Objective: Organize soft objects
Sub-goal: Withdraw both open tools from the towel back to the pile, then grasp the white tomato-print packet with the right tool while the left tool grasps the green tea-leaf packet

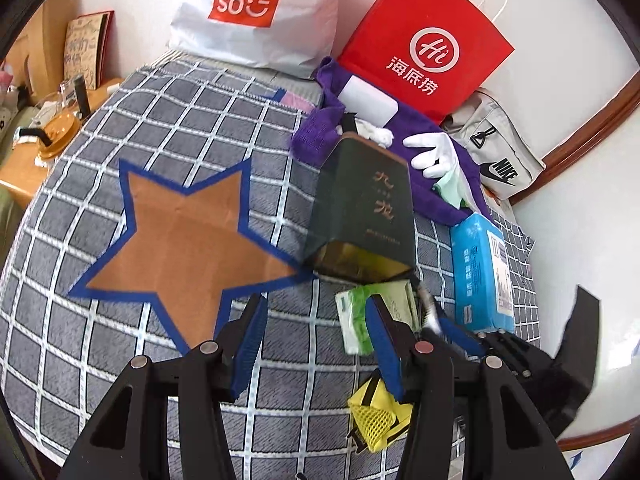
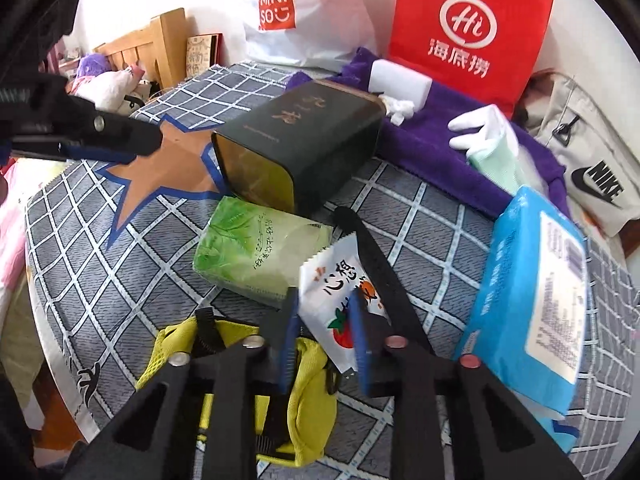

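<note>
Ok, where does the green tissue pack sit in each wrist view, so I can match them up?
Left wrist: the green tissue pack lies low and right of centre, partly behind the left claw's right finger, just below the dark tin's open mouth.
Right wrist: the pack lies centre-left, above the yellow mesh bag.
Shared landmark: the dark tin lying on its side.

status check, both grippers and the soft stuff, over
Right gripper shut on white snack packet. Left gripper open, empty. Green tissue pack beside dark tin.
</note>
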`<state>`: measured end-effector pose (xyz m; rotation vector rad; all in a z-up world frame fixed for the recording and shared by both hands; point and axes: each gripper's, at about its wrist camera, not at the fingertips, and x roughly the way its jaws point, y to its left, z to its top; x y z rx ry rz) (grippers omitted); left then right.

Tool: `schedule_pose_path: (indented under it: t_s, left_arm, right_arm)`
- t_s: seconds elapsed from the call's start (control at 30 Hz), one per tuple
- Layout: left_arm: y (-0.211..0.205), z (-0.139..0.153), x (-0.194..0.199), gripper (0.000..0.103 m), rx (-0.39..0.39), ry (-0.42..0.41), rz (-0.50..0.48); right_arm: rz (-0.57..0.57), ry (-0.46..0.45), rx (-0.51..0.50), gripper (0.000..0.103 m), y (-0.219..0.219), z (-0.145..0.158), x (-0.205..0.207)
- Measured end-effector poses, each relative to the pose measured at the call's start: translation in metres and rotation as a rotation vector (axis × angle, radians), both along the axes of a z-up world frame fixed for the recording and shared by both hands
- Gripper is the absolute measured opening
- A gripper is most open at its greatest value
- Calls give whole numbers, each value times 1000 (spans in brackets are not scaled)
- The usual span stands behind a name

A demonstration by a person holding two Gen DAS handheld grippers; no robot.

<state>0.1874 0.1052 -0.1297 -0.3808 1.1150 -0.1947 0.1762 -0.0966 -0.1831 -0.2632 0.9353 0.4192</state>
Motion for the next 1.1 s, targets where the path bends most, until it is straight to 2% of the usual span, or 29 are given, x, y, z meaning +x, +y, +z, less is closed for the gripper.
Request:
schedule_pose_path:
  t_s: [0.17,0.3,0.47,0.53,0.6,0.73,0.87,1.1]
  left_arm:
    - [-2,-7,-11,49,-2,17,1]
    - [-9,-14,-17,49,-3,27,-6]
    - [-27,-23,-20,49,-5,29,-30]
    - [-41,-27,-19,57,-7,20,-53]
    - [-54,-30,-17,59,8,13,-66]
    - [-78,-36,-8,66,33,17,-81]
    - [-91,-41,1,70,56,23,-58]
    - [-120,-48,15,72,218,45,-33]
  right_arm:
    - [-41,-14,106,5,-19,23,-12]
    - [-97,-12,212,5,-41,36,-21]
    - [-171,-47,213,4,-65,43,-44]
    - [-199,-60,214,4,-80,47,-55]
    - [-226,-68,202,4,-94,48,-65]
    - [-272,-83,167,4,-120,40,-82]
    - [-302,-76,194,5,-139,26,-88]
    - [-309,-31,229,7,-148,1,-86]
